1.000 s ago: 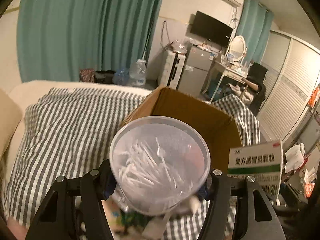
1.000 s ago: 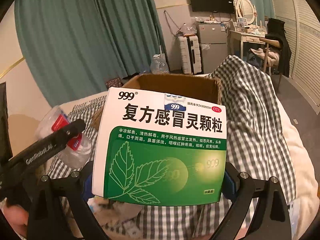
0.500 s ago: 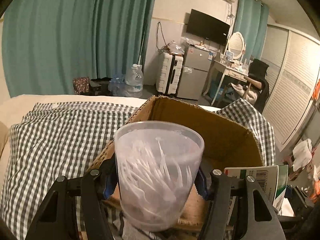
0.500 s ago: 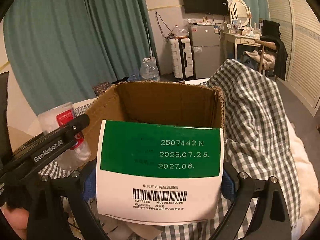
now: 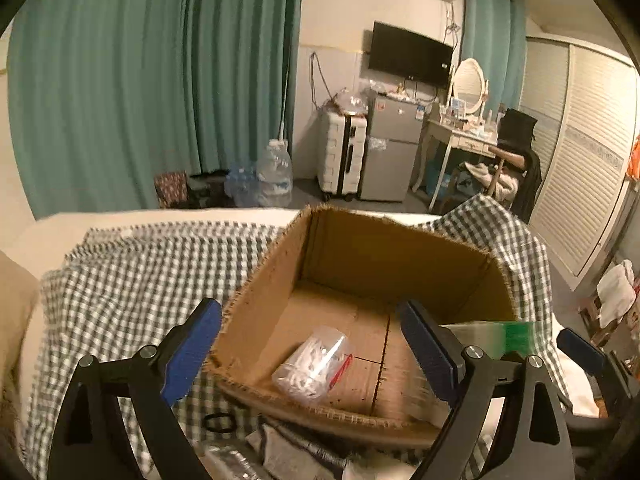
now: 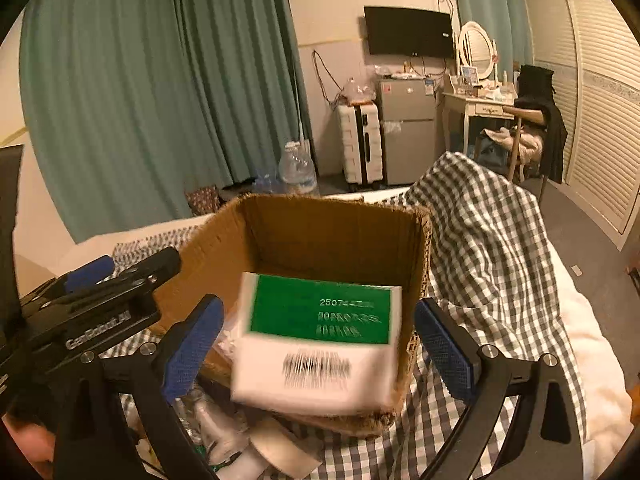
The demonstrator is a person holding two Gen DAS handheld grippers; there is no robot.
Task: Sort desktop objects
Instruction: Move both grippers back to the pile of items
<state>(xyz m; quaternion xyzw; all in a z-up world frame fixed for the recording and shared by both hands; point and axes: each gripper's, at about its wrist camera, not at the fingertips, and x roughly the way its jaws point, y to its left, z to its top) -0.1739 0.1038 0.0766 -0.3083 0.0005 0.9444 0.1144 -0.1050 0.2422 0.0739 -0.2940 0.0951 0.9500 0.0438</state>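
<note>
A clear plastic cup of white picks [image 5: 310, 364] lies tipped on the floor of the open brown cardboard box [image 5: 384, 256]. A blurred green-and-white medicine carton [image 6: 320, 344] sits over the box's near edge. Left gripper [image 5: 310, 354] and right gripper [image 6: 316, 350] jaws gape wide, empty, above the checked cloth [image 5: 132, 276].

Left tongs [image 5: 310, 346]: jaws spread wide, lower centre of frame, nothing between the blue pads [image 5: 192, 350]. Right tongs [image 6: 318, 350]: jaws likewise spread, gripping nothing.
</note>
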